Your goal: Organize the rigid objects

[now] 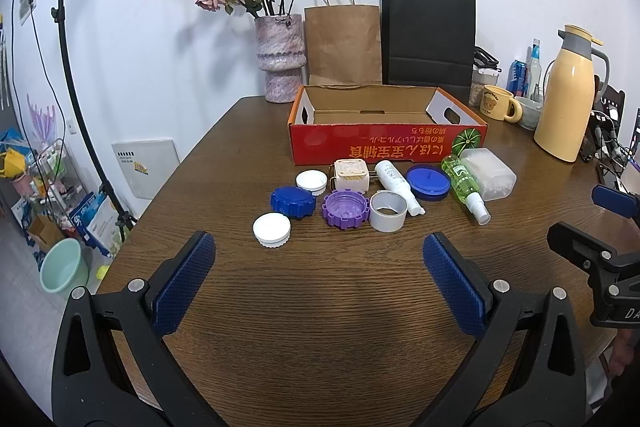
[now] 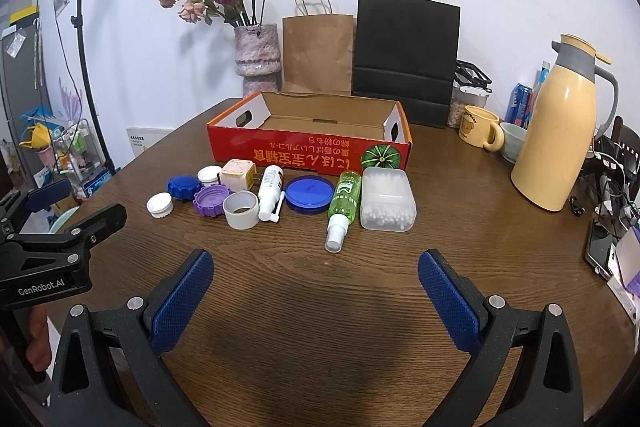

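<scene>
- Caps [image 1: 300, 201], bottles [image 2: 343, 205] and a swab case [image 2: 386, 203] lie before the red box [image 1: 384, 143].
- Both claws, left [image 1: 319, 279] and right [image 2: 316, 291], hover released over bare desk [image 2: 312, 347].

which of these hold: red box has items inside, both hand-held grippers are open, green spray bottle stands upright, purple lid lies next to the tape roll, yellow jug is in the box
1. The red box has items inside: false, it looks empty.
2. The left hand-held gripper and right hand-held gripper are open: true.
3. The green spray bottle stands upright: false, it lies flat.
4. The purple lid lies next to the tape roll: true.
5. The yellow jug is in the box: false, it stands on the table.
</scene>
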`<action>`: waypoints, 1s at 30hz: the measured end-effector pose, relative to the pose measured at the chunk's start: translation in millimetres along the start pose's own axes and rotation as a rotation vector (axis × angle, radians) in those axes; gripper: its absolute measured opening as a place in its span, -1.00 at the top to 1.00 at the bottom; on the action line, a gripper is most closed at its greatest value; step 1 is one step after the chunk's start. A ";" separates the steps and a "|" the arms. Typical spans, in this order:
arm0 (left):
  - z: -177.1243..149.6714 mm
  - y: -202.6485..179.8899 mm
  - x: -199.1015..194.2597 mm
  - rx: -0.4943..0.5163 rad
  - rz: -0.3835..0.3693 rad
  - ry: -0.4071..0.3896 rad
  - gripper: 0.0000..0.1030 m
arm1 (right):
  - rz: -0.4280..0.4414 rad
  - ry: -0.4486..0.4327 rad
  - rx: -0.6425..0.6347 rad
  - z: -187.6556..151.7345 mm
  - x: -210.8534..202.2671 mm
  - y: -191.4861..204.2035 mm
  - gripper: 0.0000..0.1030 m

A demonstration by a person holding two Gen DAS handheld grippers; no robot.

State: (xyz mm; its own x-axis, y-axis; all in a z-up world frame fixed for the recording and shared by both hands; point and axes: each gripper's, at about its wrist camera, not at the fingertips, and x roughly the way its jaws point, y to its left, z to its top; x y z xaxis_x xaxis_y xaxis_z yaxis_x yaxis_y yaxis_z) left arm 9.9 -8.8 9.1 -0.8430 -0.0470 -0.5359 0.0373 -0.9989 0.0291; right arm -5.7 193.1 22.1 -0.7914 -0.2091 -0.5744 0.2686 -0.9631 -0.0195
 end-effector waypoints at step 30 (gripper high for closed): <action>-1.4 0.0 7.0 0.002 0.009 0.005 -1.00 | 0.013 0.005 -0.005 -1.5 8.0 -1.6 -1.00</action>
State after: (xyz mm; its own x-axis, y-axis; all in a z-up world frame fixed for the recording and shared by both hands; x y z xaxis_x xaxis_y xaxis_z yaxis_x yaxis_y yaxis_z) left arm 4.8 -9.1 4.2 -0.8401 -0.0558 -0.5396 0.0436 -0.9984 0.0355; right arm -11.7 193.3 16.2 -0.7850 -0.2206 -0.5789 0.2816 -0.9594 -0.0161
